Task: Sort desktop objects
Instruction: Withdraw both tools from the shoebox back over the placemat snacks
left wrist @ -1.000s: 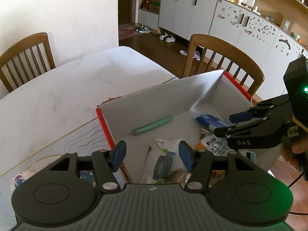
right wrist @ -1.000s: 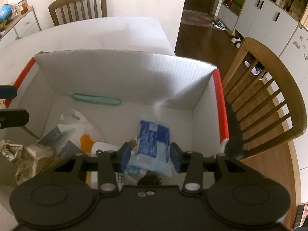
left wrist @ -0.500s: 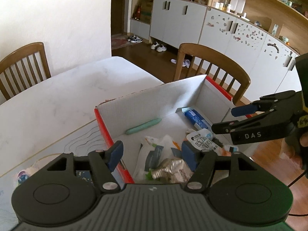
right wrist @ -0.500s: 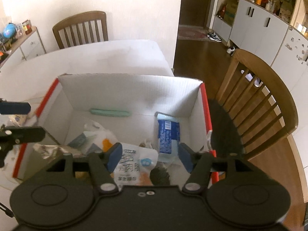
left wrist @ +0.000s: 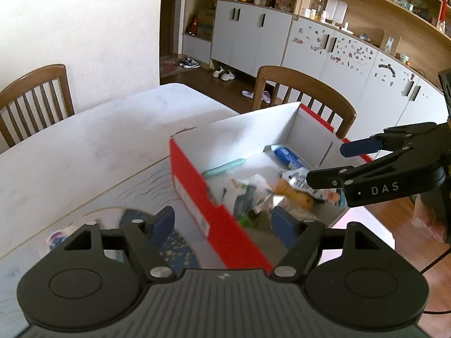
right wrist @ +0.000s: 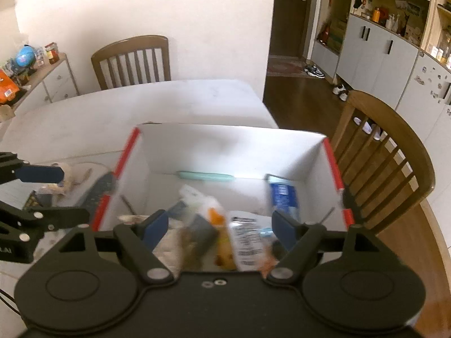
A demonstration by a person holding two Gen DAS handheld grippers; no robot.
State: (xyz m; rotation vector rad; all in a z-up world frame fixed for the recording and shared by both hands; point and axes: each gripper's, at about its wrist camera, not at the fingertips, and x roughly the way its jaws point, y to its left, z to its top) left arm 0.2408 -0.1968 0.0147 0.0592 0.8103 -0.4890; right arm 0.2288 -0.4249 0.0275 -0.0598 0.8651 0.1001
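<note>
A rectangular cardboard box (right wrist: 234,149) with matte white inner walls and glossy red outer edges sits on the pale marble-look table (left wrist: 84,140). On its floor lie a slim mint-green pen-shaped stick (right wrist: 205,175), a flat blue-and-white plastic packet (right wrist: 283,195), a crinkled white printed pouch (right wrist: 248,239) and blurred wrappers. The right gripper (right wrist: 221,225) hovers over the box's near side, blue pads spread wide with nothing between them. The left gripper (left wrist: 225,224) straddles the box's red side wall, jaws likewise apart and empty.
</note>
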